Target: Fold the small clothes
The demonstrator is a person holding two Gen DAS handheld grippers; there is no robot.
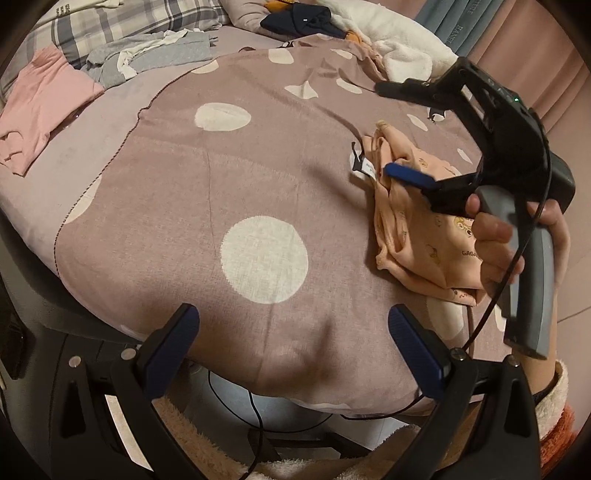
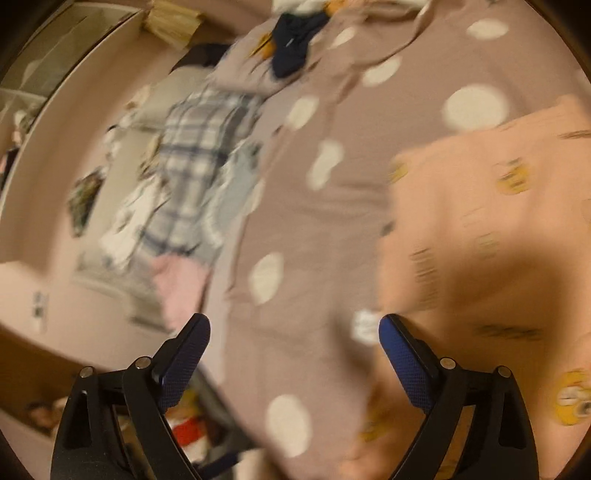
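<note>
The right gripper (image 1: 391, 129) stands with its jaws spread wide and nothing between them, its lower blue pad (image 1: 408, 176) lying over the near edge of the peach printed garment (image 1: 436, 236), while the hand (image 1: 502, 240) grips its grey handle at 3 o'clock in the left wrist view. The left gripper (image 1: 293, 325) is likewise spread and empty at 6 o'clock, above the polka-dot bedspread (image 1: 229, 177). The garment lies bunched at 3 o'clock on the bedspread; a pink folded garment (image 1: 40, 107) lies at 9 o'clock, grey clothes (image 1: 147, 55) at 11 o'clock, and a dark navy garment (image 1: 295, 20) at 12 o'clock.
</note>
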